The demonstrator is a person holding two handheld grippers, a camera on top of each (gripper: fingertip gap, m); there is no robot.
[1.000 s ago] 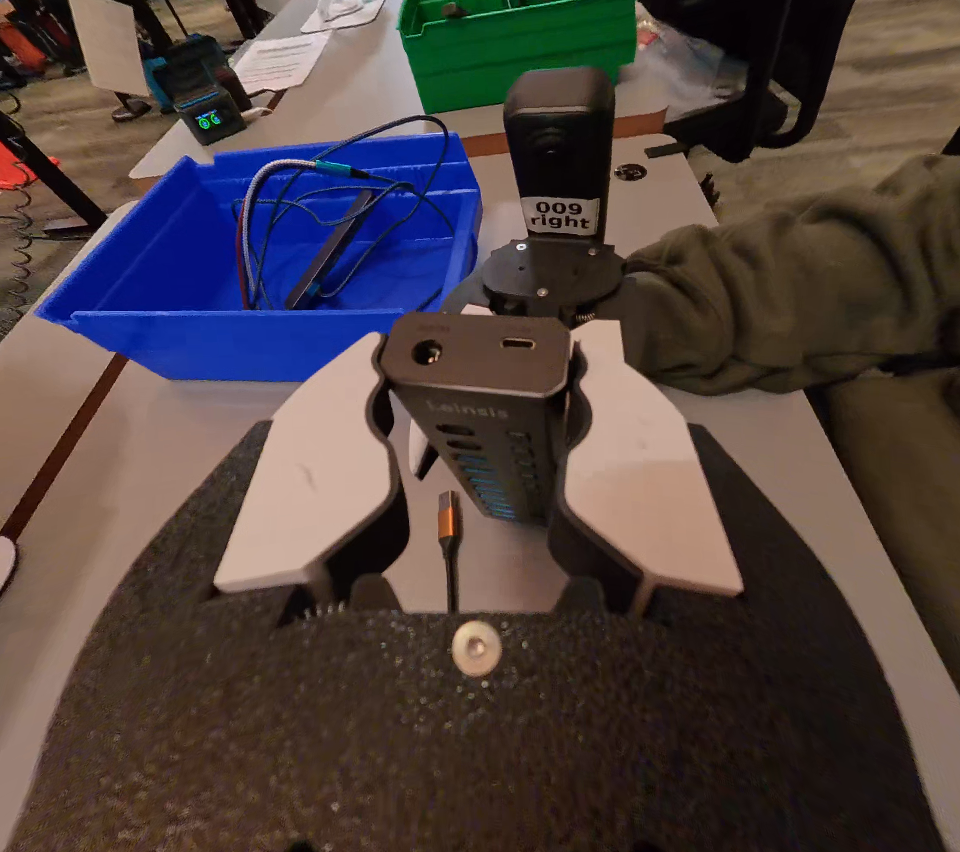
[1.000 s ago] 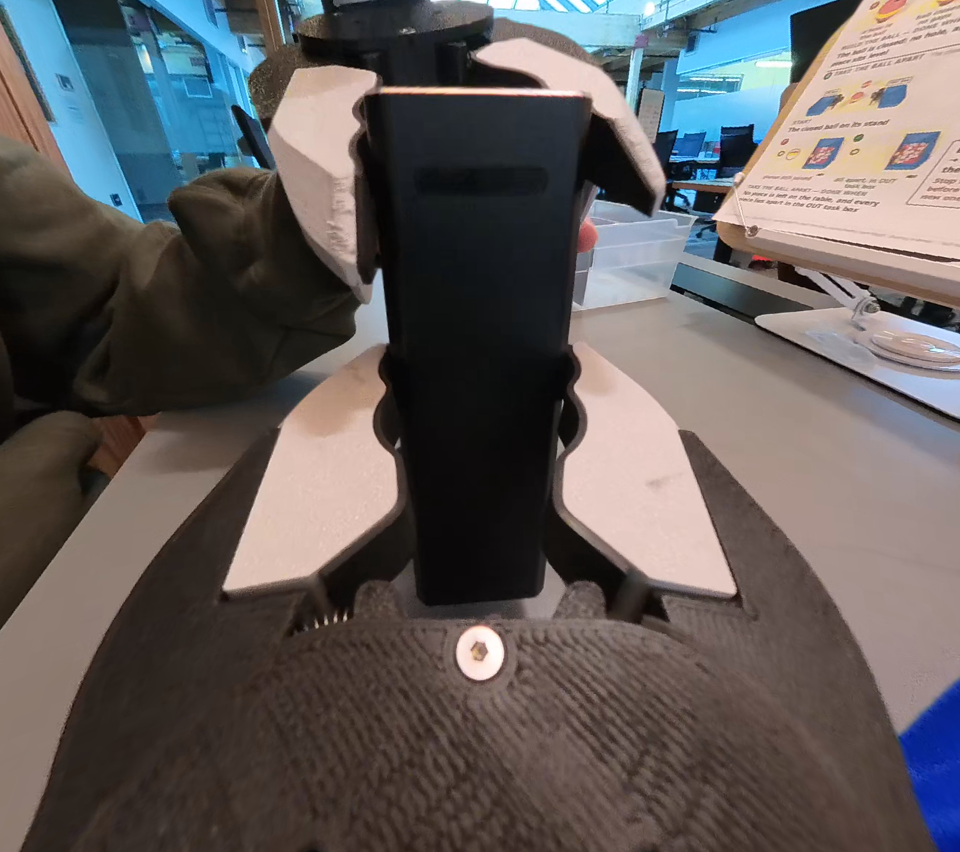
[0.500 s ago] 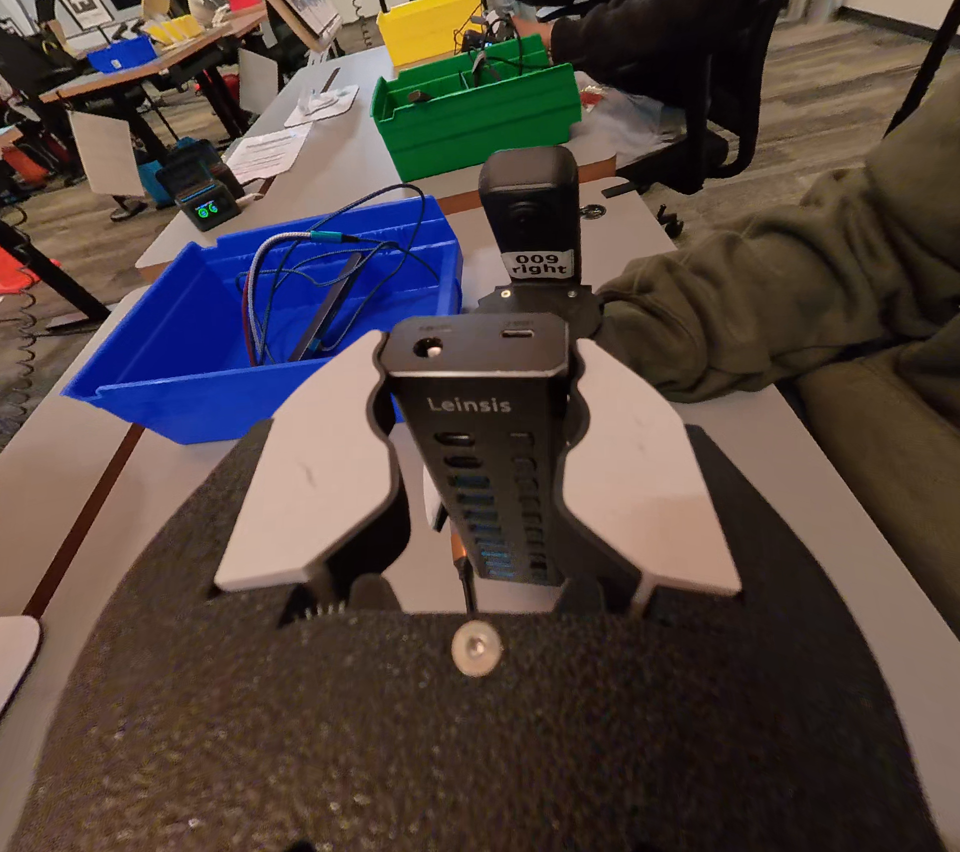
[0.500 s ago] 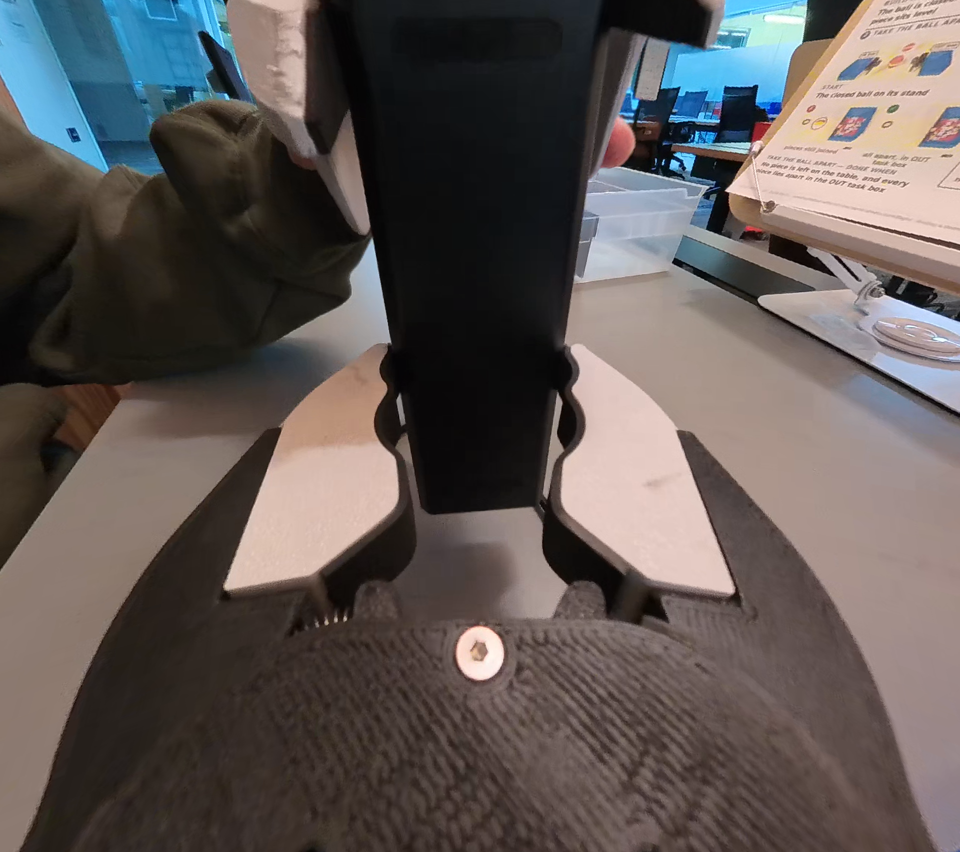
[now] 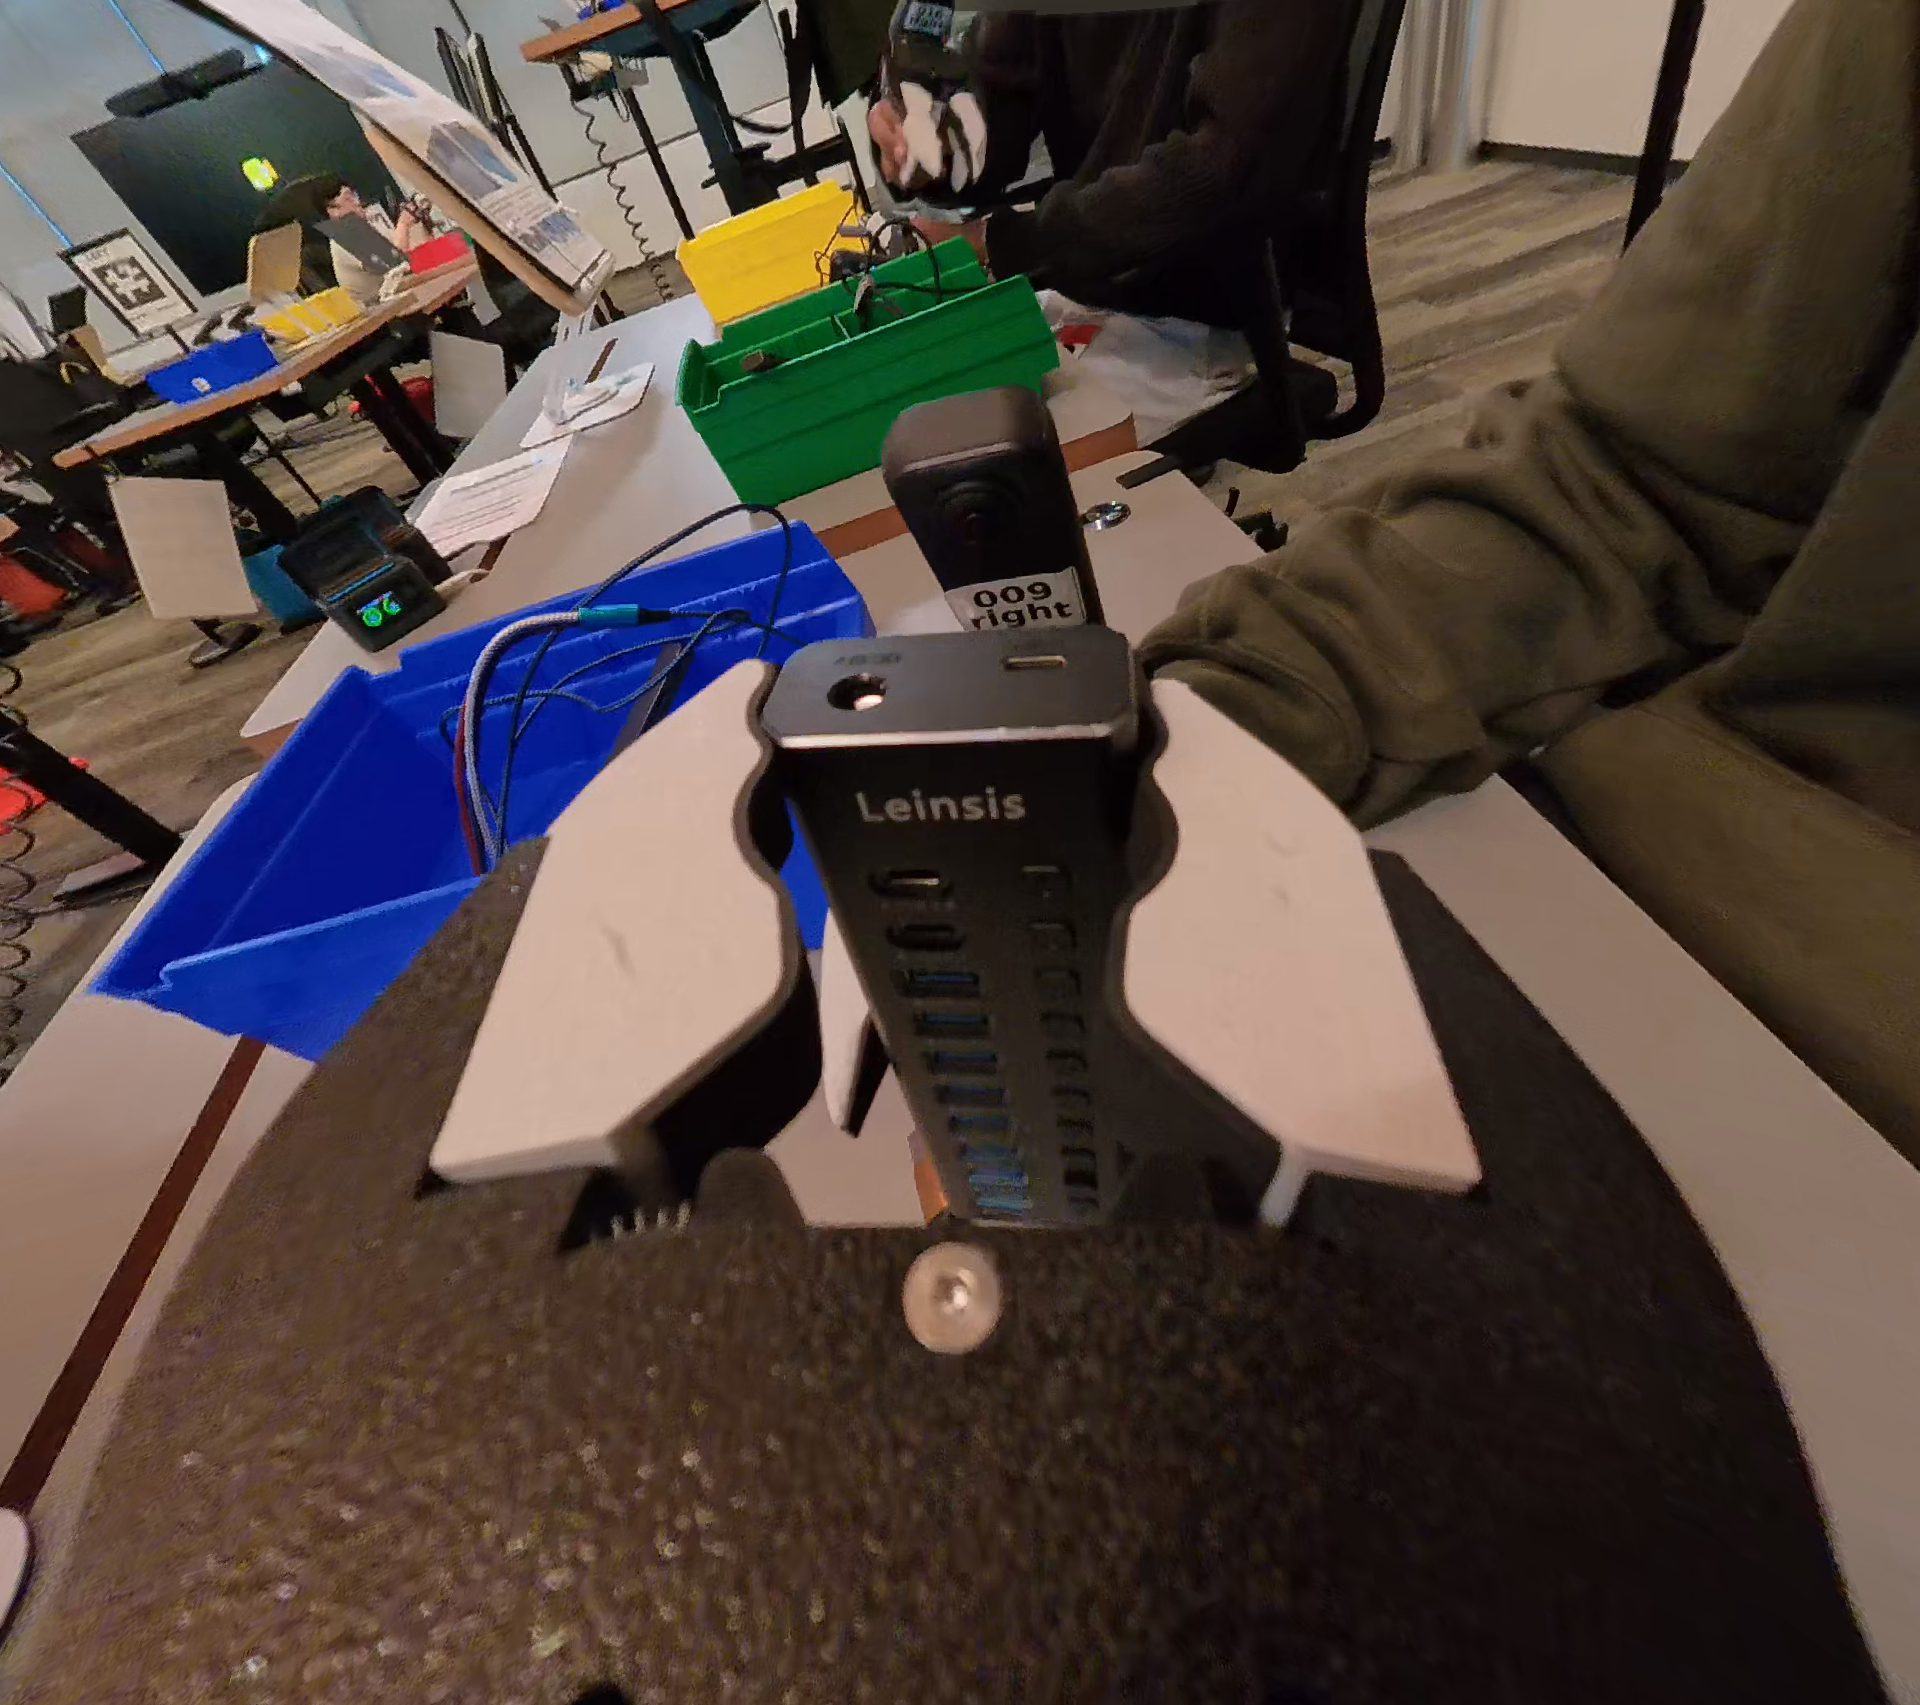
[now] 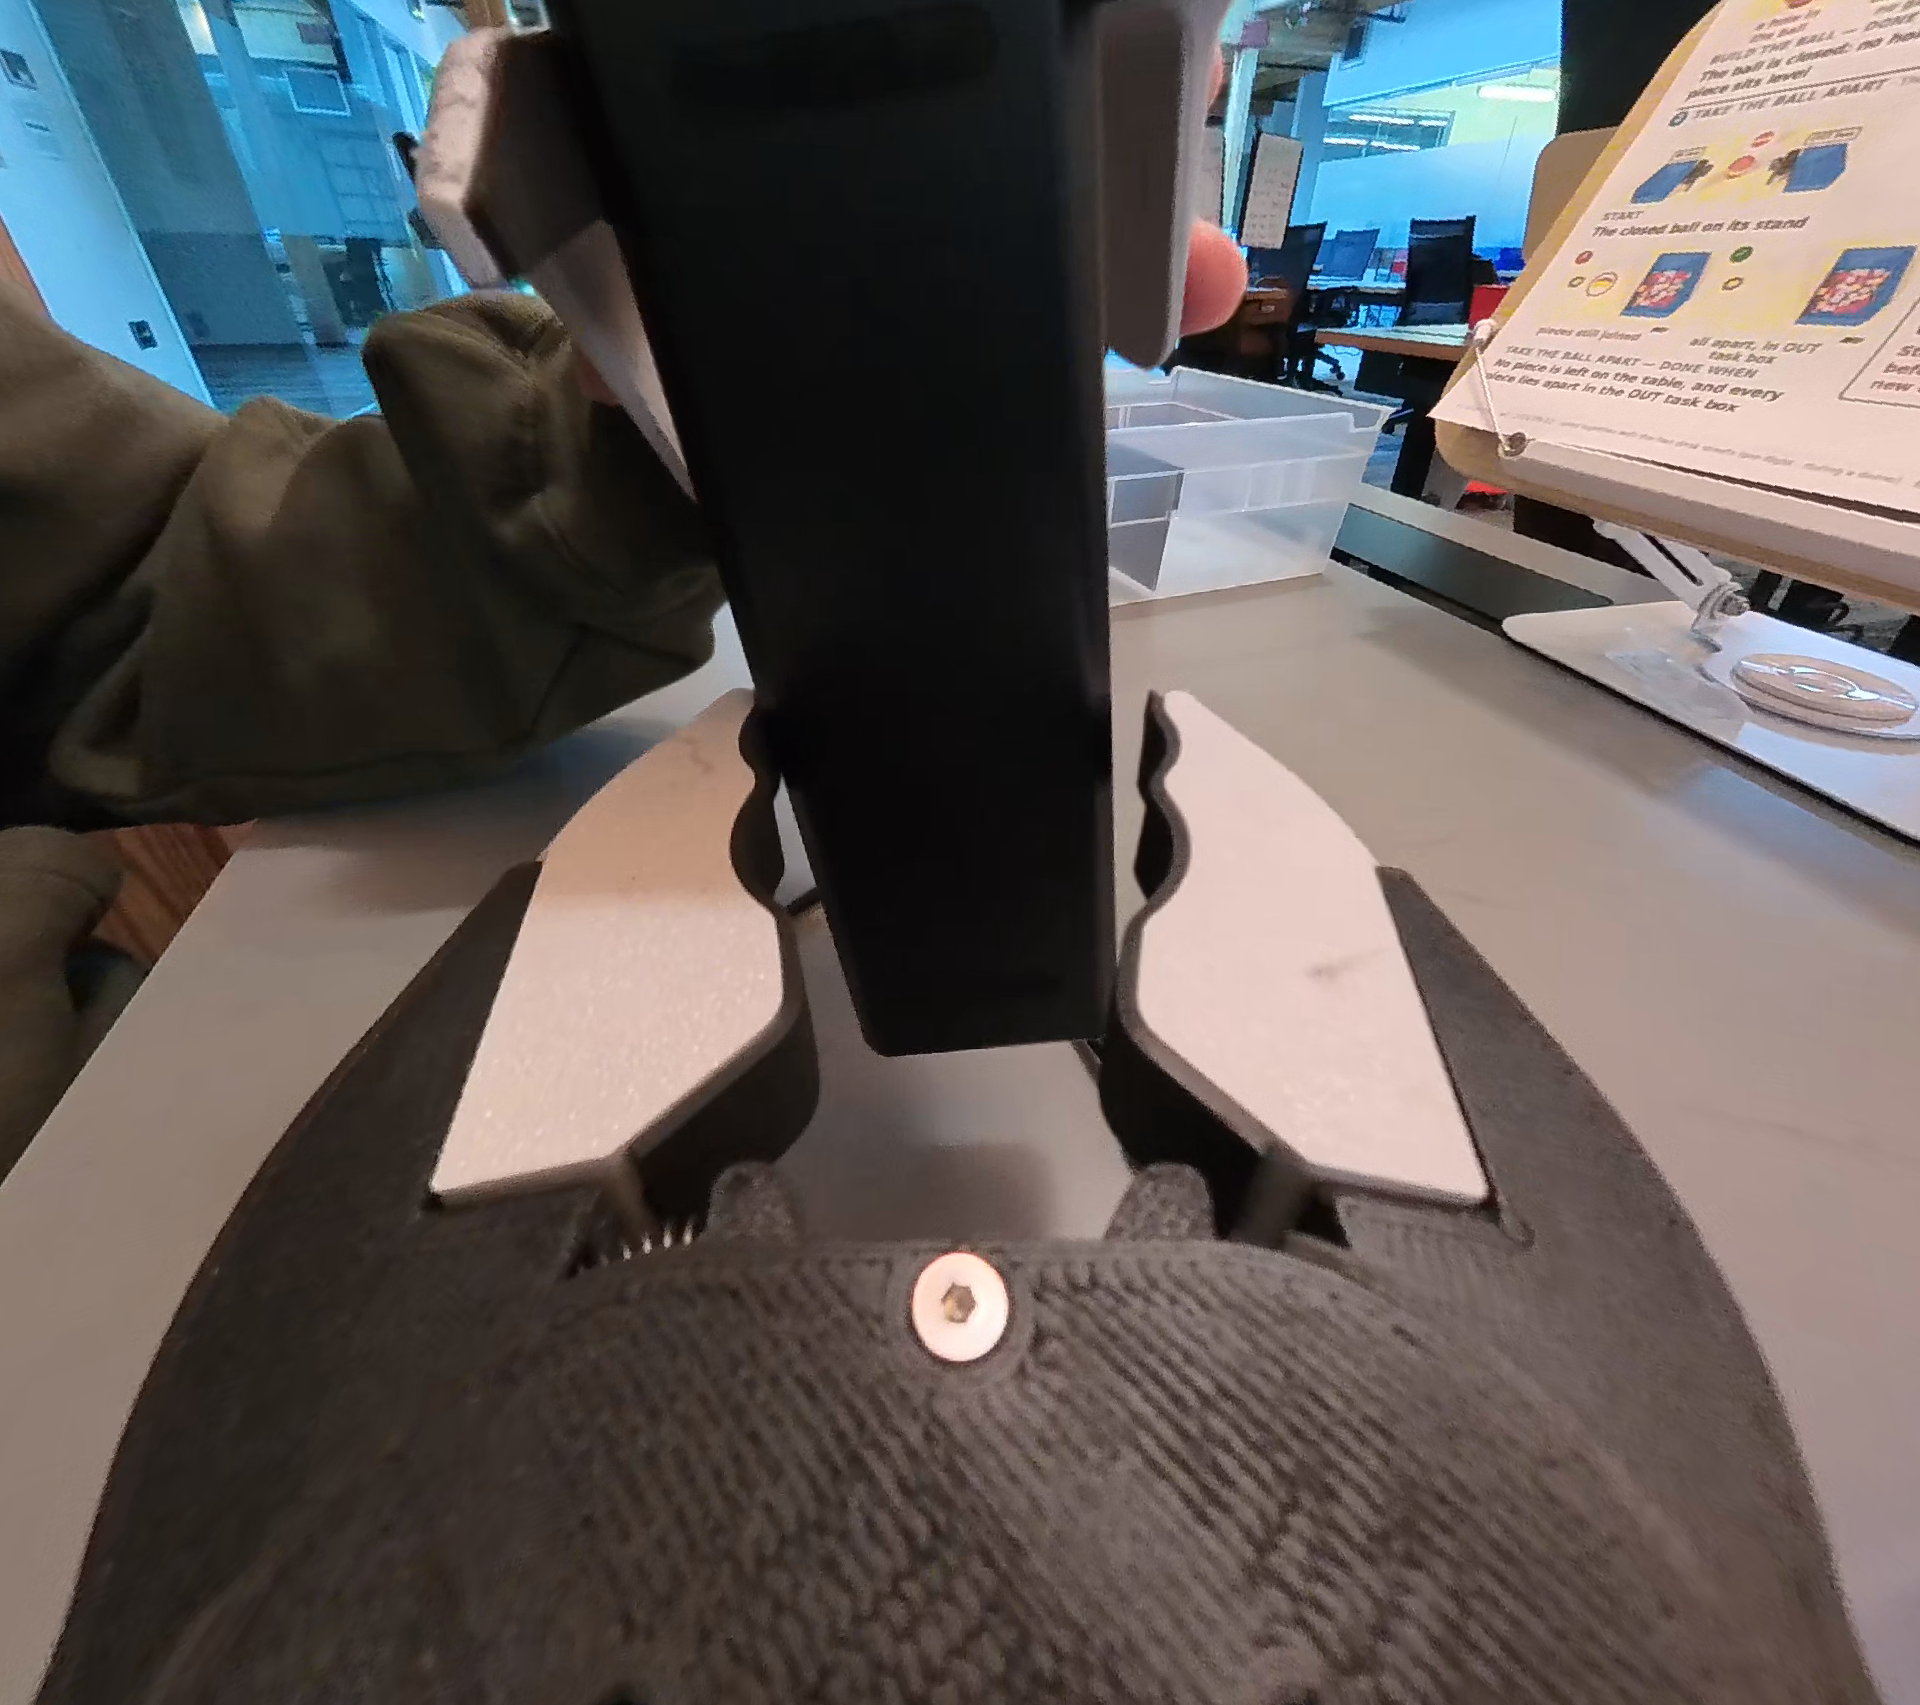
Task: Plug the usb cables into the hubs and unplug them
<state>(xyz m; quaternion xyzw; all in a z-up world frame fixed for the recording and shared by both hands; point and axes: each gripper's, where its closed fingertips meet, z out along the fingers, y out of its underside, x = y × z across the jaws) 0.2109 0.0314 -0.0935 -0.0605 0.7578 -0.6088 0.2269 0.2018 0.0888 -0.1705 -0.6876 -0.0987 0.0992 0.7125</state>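
A black USB hub [image 5: 966,928] stands upright over the grey table [image 5: 1621,980], its port side facing the left wrist camera. My left gripper [image 5: 951,699] is shut on its upper half. In the right wrist view I see the hub's plain back [image 6: 883,512], with the left gripper [image 6: 831,128] clamped near its top. My right gripper [image 6: 951,710] is slightly open around the hub's lower end, with a small gap at its right finger [image 6: 1278,980]. An orange-collared USB plug [image 5: 928,1177] lies under the hub, mostly hidden.
A blue bin [image 5: 312,907] holding loose cables [image 5: 582,647] and another dark hub sits at the left. Green [image 5: 862,408] and yellow [image 5: 758,253] bins stand beyond, by a seated person. A clear bin [image 6: 1226,492] and an instruction board on a stand [image 6: 1704,201] stand beyond the hub in the right wrist view. The gap from one gripper's tips to the other's is roughly 9 centimeters.
The hub has risen and tilted with my left gripper, sliding up out of my right gripper. The right fingers have eased off it. The orange plug is now mostly hidden.
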